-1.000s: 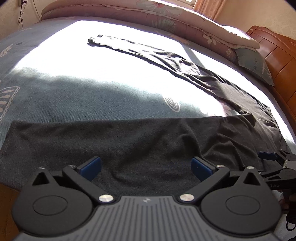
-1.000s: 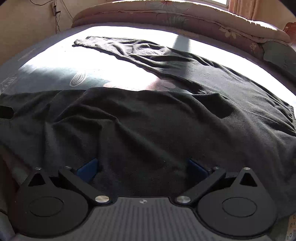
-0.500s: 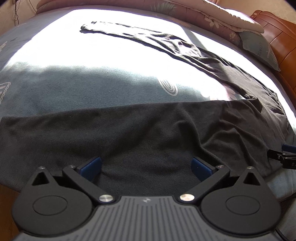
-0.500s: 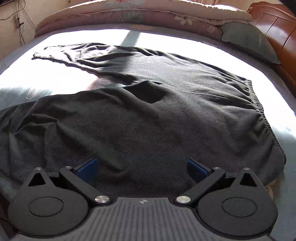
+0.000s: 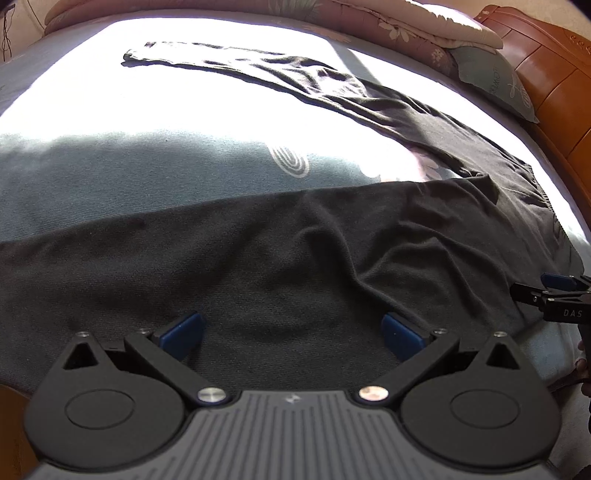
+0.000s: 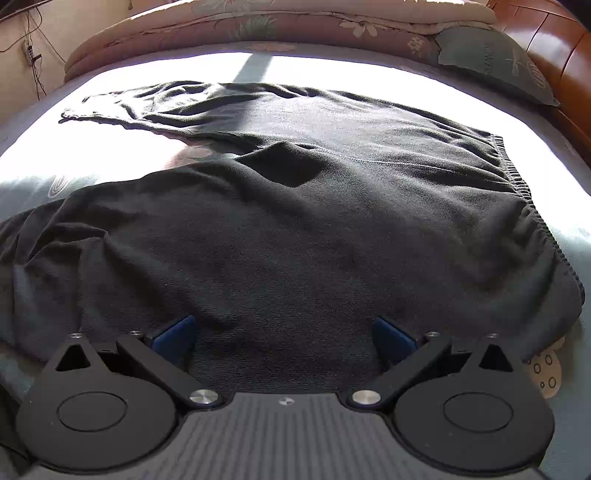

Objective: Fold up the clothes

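Two legs of the black trousers splay leftward; waistband rightward.

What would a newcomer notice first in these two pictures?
First, the black trousers spread across the blue-grey bedsheet, one leg lying in bright sunlight on the far side. Then the two open grippers, left gripper and right gripper, low over the near cloth. A folded floral quilt lies at the far edge.

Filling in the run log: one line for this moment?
stage: pre-grasp | left claw: open, over black trousers | right claw: open, near waistband | trousers: spread on bed
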Available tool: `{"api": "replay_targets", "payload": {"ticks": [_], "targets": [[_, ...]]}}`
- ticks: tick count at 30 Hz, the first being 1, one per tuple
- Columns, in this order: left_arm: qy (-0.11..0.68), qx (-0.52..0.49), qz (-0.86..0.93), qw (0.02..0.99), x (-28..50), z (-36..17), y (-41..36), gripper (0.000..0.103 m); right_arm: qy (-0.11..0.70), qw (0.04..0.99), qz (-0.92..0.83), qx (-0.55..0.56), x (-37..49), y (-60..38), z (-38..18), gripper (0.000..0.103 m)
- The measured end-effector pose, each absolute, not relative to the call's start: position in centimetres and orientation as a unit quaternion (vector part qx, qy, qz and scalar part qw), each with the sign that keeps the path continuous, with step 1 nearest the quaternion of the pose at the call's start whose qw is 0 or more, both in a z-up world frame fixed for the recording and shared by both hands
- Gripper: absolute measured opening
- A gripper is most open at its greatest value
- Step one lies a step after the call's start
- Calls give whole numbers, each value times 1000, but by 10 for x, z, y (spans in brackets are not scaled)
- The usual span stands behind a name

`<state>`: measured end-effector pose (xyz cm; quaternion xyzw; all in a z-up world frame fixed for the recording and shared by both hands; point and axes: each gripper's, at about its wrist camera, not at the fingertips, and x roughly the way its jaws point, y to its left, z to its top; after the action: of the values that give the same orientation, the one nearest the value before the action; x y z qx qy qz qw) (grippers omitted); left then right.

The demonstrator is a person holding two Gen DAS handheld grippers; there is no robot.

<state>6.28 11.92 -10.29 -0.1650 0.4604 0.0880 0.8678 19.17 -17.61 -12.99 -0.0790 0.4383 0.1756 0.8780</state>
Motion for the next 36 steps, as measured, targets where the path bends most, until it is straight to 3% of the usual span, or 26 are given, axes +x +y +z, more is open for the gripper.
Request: {"api": "replay_targets", "payload": {"ticks": [13, 21, 28, 36], "targets": [[459, -167, 85, 868, 61, -102, 119, 102, 422, 887, 169, -81, 191, -181, -121, 103], [457, -166, 87, 869, 61, -103, 119, 102, 389, 917, 84, -40, 230, -259, -112, 103], [452, -169, 95, 871, 61, -100, 121, 102, 417, 908, 16, 21, 240, -325, -134, 103], [447, -171, 123, 869, 60, -98, 137, 102, 403, 904, 138, 33, 216, -255, -101, 103]]}}
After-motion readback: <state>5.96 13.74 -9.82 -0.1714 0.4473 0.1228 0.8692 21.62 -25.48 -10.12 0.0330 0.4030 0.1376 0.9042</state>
